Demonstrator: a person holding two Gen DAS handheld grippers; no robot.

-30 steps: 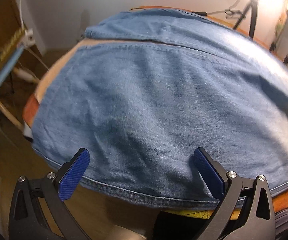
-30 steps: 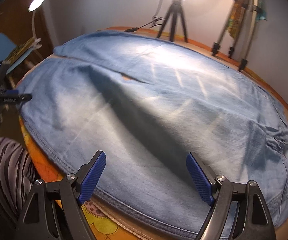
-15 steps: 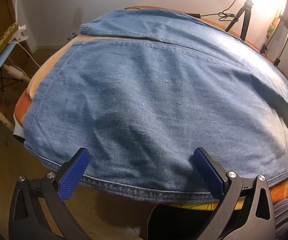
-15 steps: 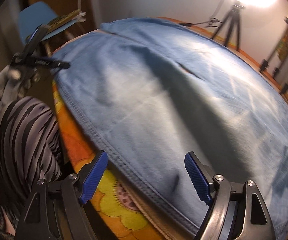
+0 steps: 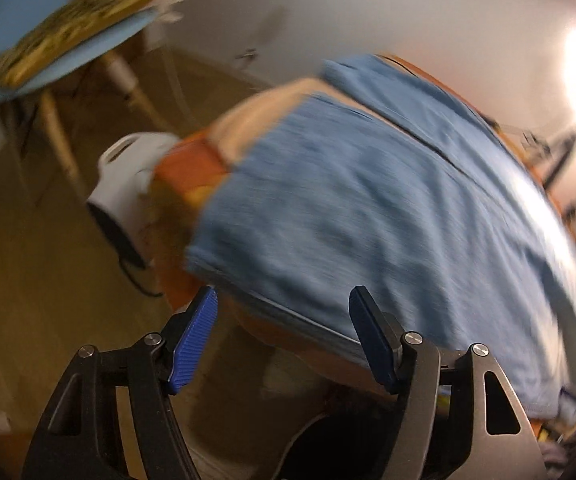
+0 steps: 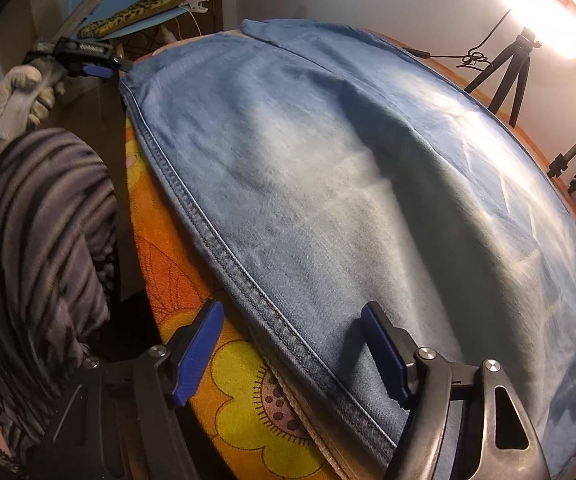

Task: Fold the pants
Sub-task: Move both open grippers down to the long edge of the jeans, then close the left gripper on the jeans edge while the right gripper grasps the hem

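Light blue denim pants (image 6: 348, 184) lie spread flat over the table, both legs side by side; they also show, blurred, in the left wrist view (image 5: 388, 208). My left gripper (image 5: 284, 336) is open, just off the hem corner at the table's near edge, holding nothing. It also shows far off in the right wrist view (image 6: 100, 68), at the hem corner. My right gripper (image 6: 292, 356) is open, its jaws either side of the stitched side seam (image 6: 248, 280) near the front edge.
The table wears an orange flowered cloth (image 6: 244, 400). A blue chair (image 5: 48, 52) with a patterned pad stands left, a white appliance (image 5: 124, 184) beside the table. A tripod (image 6: 508, 68) and stands sit at the back right. A striped sleeve (image 6: 36, 240) is at left.
My left gripper has swung left to the hem corner, the view now blurred. My right gripper has moved left and lower along the side seam. Both stay open.
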